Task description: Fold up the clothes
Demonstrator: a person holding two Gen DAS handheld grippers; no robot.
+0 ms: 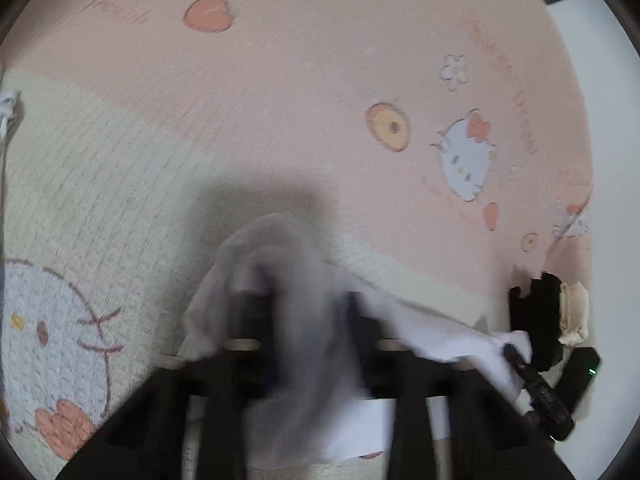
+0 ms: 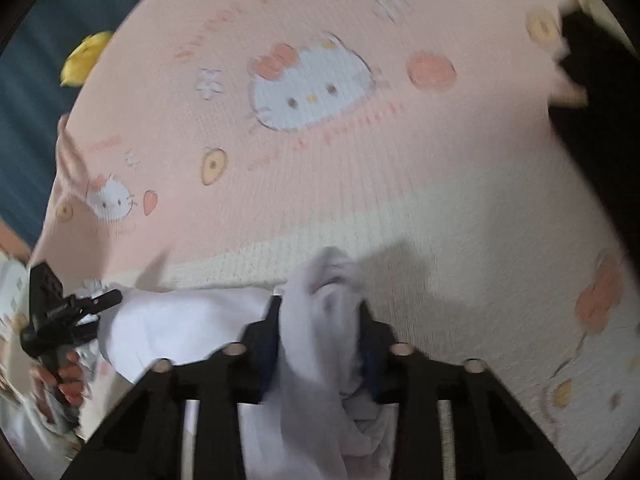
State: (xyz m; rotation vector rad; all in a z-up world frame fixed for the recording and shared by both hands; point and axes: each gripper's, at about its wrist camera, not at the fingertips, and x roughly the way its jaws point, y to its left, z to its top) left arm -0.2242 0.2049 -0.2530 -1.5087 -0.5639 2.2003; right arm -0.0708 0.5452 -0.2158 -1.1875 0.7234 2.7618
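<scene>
Cloth [image 1: 424,324] runs sideways between your hands: left tongs [image 1: 296,320] and right tongs [image 2: 320,320] each pinch one end.

Both cams sit on the handheld grippers, looking fwd along the fingers and tilted steeply down, very close to the pink-and-cream waffle-knit blanket with cartoon cat print [image 1: 280,100] [image 2: 360,184]. Left wrist cam has its own black gripper [image 1: 304,320] at btm centre and catches the right gripper [image 1: 520,360] at its lower right. Right wrist cam, with that same gripper [image 2: 320,320] at btm centre, sees the left one [image 2: 102,300] at its lower left. Both views share the blanket and the thin white cloth garment [image 1: 420,320] [image 2: 180,320] stretched between them.
</scene>
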